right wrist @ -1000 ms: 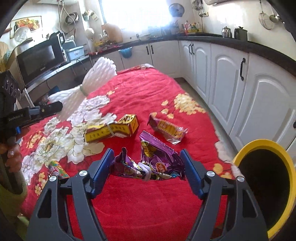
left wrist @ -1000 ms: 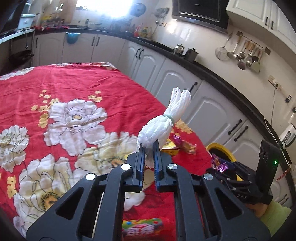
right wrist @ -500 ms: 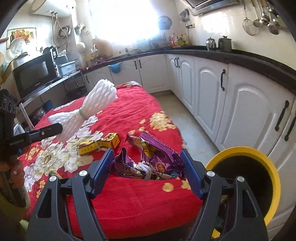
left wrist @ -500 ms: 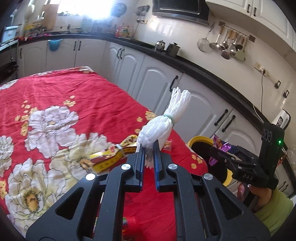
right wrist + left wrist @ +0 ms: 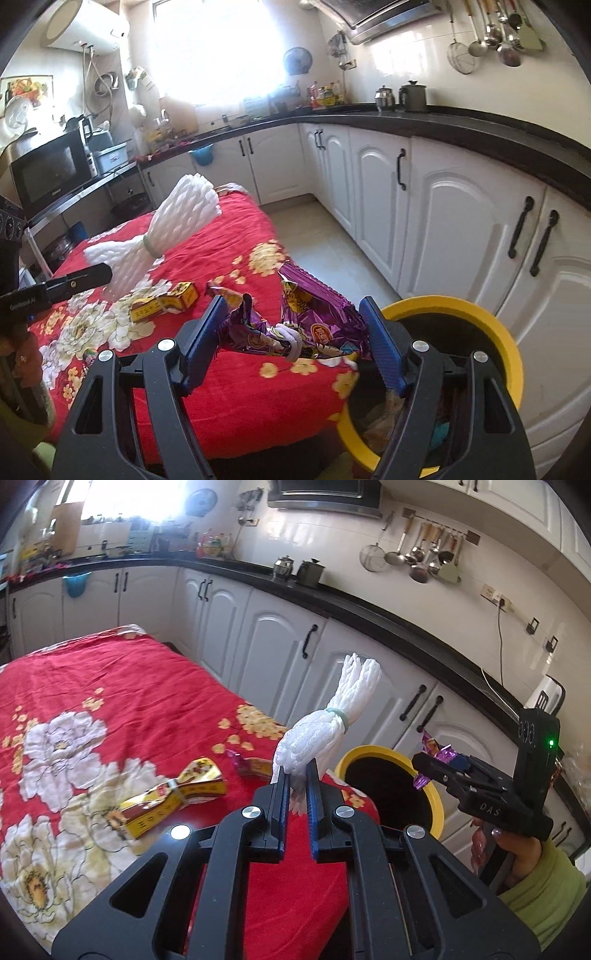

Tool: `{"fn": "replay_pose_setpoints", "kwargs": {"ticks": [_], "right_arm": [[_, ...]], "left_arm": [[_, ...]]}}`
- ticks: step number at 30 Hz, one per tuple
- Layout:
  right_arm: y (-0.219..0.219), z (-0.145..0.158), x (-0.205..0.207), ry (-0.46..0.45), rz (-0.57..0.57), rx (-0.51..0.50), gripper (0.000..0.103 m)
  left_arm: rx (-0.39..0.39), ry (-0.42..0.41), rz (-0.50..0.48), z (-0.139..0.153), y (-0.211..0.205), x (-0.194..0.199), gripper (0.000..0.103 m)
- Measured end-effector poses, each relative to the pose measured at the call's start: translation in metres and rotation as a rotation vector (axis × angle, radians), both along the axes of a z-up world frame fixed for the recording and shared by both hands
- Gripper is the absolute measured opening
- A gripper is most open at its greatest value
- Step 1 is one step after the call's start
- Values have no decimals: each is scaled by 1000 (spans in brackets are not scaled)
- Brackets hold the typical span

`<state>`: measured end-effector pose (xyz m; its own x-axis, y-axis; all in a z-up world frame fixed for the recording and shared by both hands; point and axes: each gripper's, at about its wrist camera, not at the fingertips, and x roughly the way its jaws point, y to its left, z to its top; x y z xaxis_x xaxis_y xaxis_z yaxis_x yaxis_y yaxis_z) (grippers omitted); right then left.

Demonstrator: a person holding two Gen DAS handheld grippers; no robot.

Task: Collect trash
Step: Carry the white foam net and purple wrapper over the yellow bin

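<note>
My left gripper (image 5: pixel 295 777) is shut on the lower end of a white foam net bundle (image 5: pixel 325 727) tied with a green band, held up over the table's right edge. The bundle (image 5: pixel 177 221) and the left gripper (image 5: pixel 92 275) also show at the left of the right wrist view. My right gripper (image 5: pixel 293 314) is shut on a crumpled purple snack wrapper (image 5: pixel 314 314) that spans its wide-set fingers. It hangs at the near rim of the yellow bin (image 5: pixel 498 332). From the left wrist view, the right gripper (image 5: pixel 432 768) holds that wrapper (image 5: pixel 439 749) over the bin (image 5: pixel 373 751).
A table with a red floral cloth (image 5: pixel 110 686) carries a yellow box tied with a band (image 5: pixel 177 797) and a reddish wrapper (image 5: pixel 251 764). White cabinets (image 5: pixel 280 646) run along the right. The bin (image 5: pixel 439 432) holds some trash. A hand in a green sleeve (image 5: pixel 543 890) grips the right tool.
Both grippers have swung right, off the table toward the yellow bin. The purple wrapper now sits at the bin's rim. Each gripper keeps its hold.
</note>
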<state>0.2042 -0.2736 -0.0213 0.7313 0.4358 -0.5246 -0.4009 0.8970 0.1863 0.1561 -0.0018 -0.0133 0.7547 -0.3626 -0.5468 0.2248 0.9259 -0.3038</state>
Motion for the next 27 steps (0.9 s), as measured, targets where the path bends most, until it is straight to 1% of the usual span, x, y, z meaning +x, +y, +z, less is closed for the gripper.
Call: {"fn": "replay_pose_setpoints", "kwargs": {"ticks": [7,16,27], "right_arm": [[-30,4,0,-13,-57,13,71],[-65,1,1,-11,-124,35,71],[-93,-8,-5,-20,-195,3,71]], "left_arm": [[14,-1,-48,1,-27,5,4],[36,8,-95,-2,-55,13,4],[57,25,-141,-11,-85,21,4]]}}
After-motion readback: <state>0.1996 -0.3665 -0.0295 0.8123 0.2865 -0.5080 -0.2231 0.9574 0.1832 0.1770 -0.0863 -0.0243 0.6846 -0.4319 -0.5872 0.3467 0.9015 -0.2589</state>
